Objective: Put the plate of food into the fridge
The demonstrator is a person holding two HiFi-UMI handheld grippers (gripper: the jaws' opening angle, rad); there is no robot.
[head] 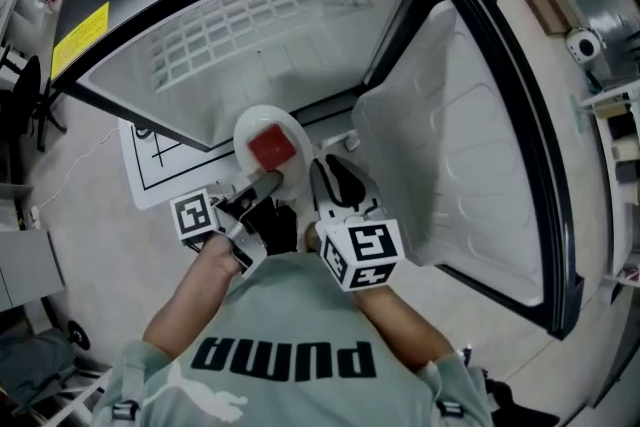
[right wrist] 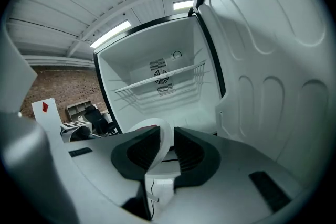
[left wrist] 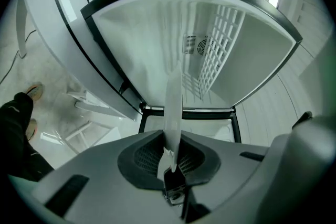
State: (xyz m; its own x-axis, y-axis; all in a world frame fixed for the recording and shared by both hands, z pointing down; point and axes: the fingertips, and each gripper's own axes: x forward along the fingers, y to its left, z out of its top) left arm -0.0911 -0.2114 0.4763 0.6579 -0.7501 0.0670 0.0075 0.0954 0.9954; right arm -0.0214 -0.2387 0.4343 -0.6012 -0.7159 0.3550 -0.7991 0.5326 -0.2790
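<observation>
The left gripper and right gripper each clench the near rim of the round white plate, which holds a red food block just ahead of them. The plate should stay level and go straight ahead into the open white fridge, under its wire shelf. The swung-out fridge door crowds the right gripper's outer side.

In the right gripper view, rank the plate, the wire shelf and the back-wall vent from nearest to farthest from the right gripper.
1. Plate, in the right gripper.
2. Wire shelf, spanning the fridge.
3. Vent, on the back wall.
</observation>
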